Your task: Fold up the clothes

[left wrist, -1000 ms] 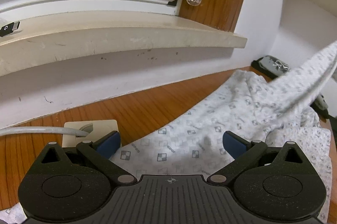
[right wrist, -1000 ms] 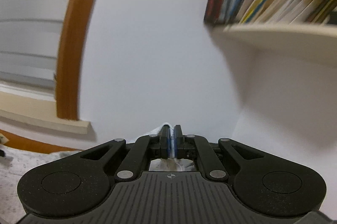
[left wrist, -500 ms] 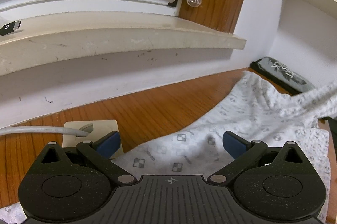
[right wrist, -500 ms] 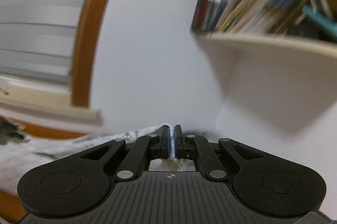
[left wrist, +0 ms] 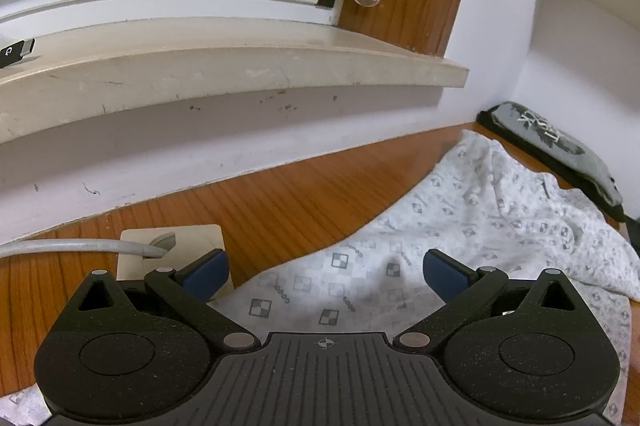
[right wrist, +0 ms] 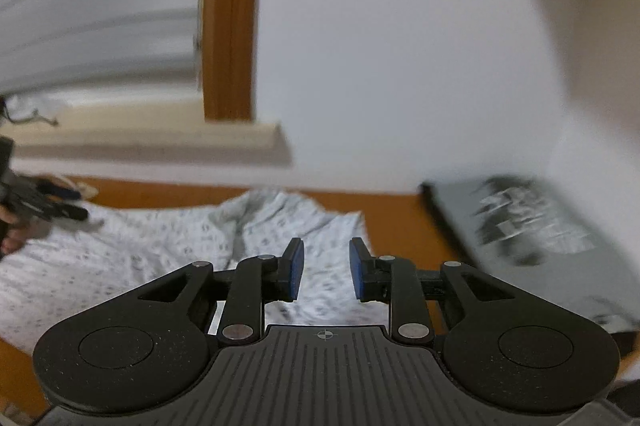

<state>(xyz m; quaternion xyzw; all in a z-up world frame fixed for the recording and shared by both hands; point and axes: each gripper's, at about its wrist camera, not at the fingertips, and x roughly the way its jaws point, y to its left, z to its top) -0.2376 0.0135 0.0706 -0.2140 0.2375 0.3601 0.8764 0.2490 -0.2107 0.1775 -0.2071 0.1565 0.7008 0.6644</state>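
We see the patterned white garment [left wrist: 472, 222] lying rumpled on the wooden table [left wrist: 280, 201], near the wall w/ a dark folded garment [left wrist: 560, 149] beside it. Left gripper [left wrist: 326, 268] sits wide open over the cloth, holding nothing. Right gripper [right wrist: 326, 272] jaws are opening, nothing pinched btwn them, cloth below.
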